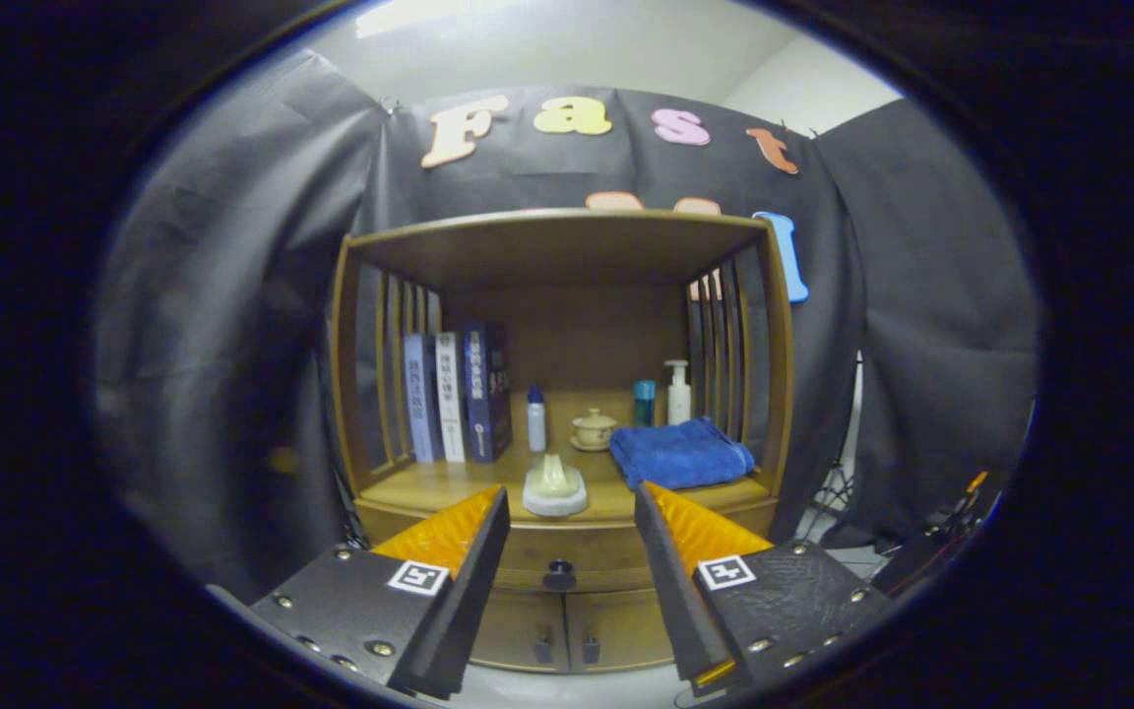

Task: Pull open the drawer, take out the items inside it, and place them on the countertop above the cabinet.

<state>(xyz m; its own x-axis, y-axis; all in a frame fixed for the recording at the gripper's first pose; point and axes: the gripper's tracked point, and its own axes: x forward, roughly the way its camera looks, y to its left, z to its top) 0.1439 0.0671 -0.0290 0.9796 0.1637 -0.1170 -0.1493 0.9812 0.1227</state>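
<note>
A wooden cabinet [567, 256] stands ahead, with an open shelf bay over a drawer. The drawer [567, 551] is shut, and its dark round knob [559, 571] shows between my fingers, some way beyond them. The countertop [429, 484] above the drawer carries a pale ornament on a round white base [555, 489] near its front edge. My gripper [572, 507] is open, its two fingers spread wide, holding nothing, apart from the cabinet.
On the countertop stand three upright books [454, 394] at left, a small white bottle [535, 418], a lidded cup on a saucer [593, 429], a folded blue towel [680, 453], a teal jar [644, 402] and a pump bottle [678, 391]. Two small doors [567, 630] sit below the drawer.
</note>
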